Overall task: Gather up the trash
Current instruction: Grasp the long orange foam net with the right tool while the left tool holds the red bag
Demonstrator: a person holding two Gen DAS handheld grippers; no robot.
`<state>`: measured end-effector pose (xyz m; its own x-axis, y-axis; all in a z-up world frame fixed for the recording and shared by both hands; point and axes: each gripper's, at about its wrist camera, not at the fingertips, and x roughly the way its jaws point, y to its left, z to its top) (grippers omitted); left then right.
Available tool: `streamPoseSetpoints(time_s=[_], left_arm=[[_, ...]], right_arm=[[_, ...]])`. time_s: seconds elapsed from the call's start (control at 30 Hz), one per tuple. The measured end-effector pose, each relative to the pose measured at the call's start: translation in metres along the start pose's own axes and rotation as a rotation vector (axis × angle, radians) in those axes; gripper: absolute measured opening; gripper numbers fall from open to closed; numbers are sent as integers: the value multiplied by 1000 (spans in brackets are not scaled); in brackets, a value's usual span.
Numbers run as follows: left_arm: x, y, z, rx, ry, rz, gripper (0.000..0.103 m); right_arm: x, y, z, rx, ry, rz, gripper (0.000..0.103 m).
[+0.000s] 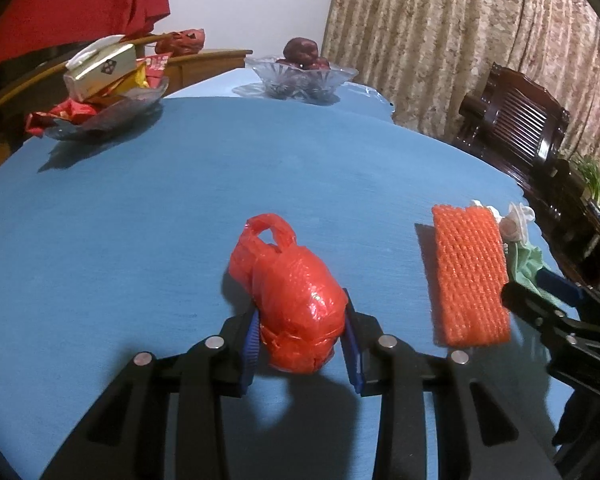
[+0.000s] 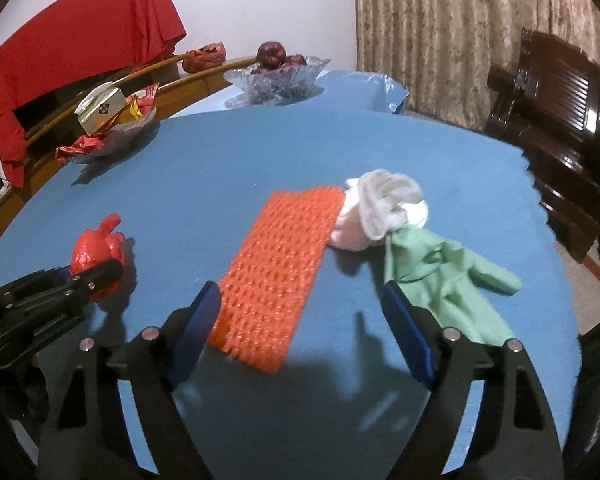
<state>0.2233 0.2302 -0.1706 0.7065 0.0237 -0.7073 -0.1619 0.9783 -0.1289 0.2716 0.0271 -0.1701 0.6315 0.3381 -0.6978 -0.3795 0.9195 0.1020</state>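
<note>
**Left wrist and right wrist views: trash on blue desk, one piece gripped**

Left wrist view: the left gripper point(image 1: 302, 330) points down at a slant over the blue desk point(image 1: 180, 208). Its jaws are clenched on a knotted red plastic bag point(image 1: 292, 300), both blue pads pressing its sides. Open desk surface lies ahead of the bag and to its left. An orange foam net point(image 1: 470, 274) lies flat to the right, near the desk's right edge, with crumpled white tissue point(image 1: 514, 220) at its far corner. The right gripper point(image 1: 540, 304) enters at the right border. A glass dish of wrappers point(image 1: 100, 96) and a glass fruit bowl point(image 1: 300, 76) stand at the far edge.

Right wrist view: the right gripper point(image 2: 302, 316) slants down with its jaws released and wide, nothing pressed between them. The near end of the foam net point(image 2: 276, 276) lies between the fingers. A green glove point(image 2: 448, 276) lies beside the right finger, touching the tissue point(image 2: 380, 208). The desk's right edge curves close beyond the glove; a dark wooden chair point(image 2: 552, 92) stands past it.
</note>
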Motion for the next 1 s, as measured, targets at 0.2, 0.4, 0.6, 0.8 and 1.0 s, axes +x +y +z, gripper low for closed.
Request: streamPoseSetpoints(time_s=[0.2, 0.4, 0.6, 0.8, 1.0], left_arm=[[-2, 5, -2, -7, 0, -1, 35], [-8, 3, -5, -5, -2, -1, 35], [-17, -9, -6, 18, -3, 1, 35], [-34, -29, -4, 48, -16, -16, 35], [-53, -56, -2, 70, -41, -43, 35]], right_arm=[[16, 8, -3, 3, 57, 26, 55], [17, 17, -4, -11, 90, 74, 12], [-4, 20, 2, -31, 48, 100, 10], [-38, 12, 6, -34, -2, 89, 10], [-72, -7, 4, -16, -42, 61, 10]])
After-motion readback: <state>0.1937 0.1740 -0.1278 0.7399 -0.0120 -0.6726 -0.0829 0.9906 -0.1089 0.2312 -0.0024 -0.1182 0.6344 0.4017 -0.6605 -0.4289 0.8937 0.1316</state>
